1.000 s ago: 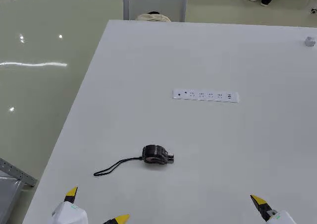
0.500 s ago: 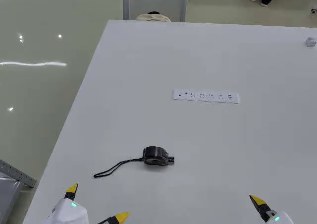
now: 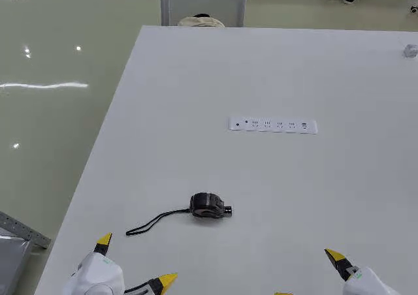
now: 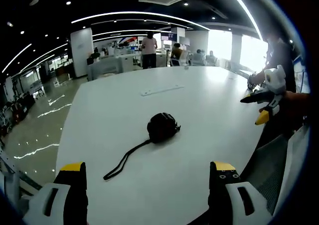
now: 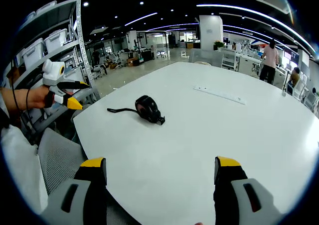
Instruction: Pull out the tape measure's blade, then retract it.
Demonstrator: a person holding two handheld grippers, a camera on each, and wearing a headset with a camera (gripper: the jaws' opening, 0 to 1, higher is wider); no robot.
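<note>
Black tape measure lay on the white tabletop, toward its near left part, with its wrist cord trailing off to the left; a white power strip sat well beyond it. Left hand-held gripper hung over the near edge, jaws spread wide and holding nothing, short of the cord's loop. Right hand-held gripper was likewise spread and empty, near the front edge and well apart from the tape measure.

Open-plan office; rows of desks, ceiling light strips, shelving.
</note>
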